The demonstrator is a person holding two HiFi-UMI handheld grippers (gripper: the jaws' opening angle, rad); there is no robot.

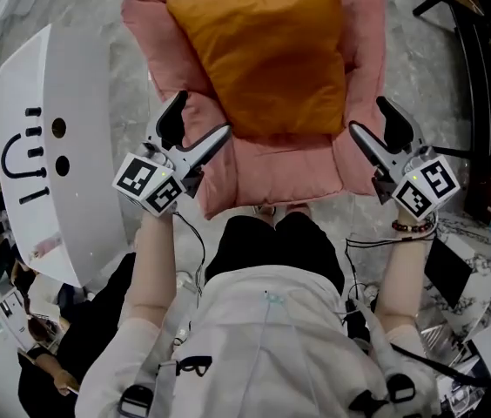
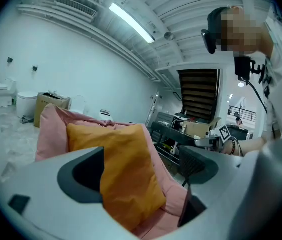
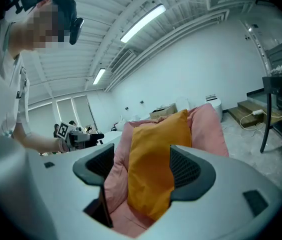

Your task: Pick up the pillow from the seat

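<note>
Pillow (image 1: pixel 267 55): plain orange. Seat (image 1: pixel 272 174): pink. Panel (image 1: pixel 54 181) beside it: white, black marks. Floor (image 1: pixel 420 50): grey, mottled.

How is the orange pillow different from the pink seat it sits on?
The pillow is mustard orange; the seat is pink. The pillow is smaller, and the seat shows past it on both sides. The pillow stands leaning on the seat's back; the seat carries it. Both are soft, padded fabric.
</note>
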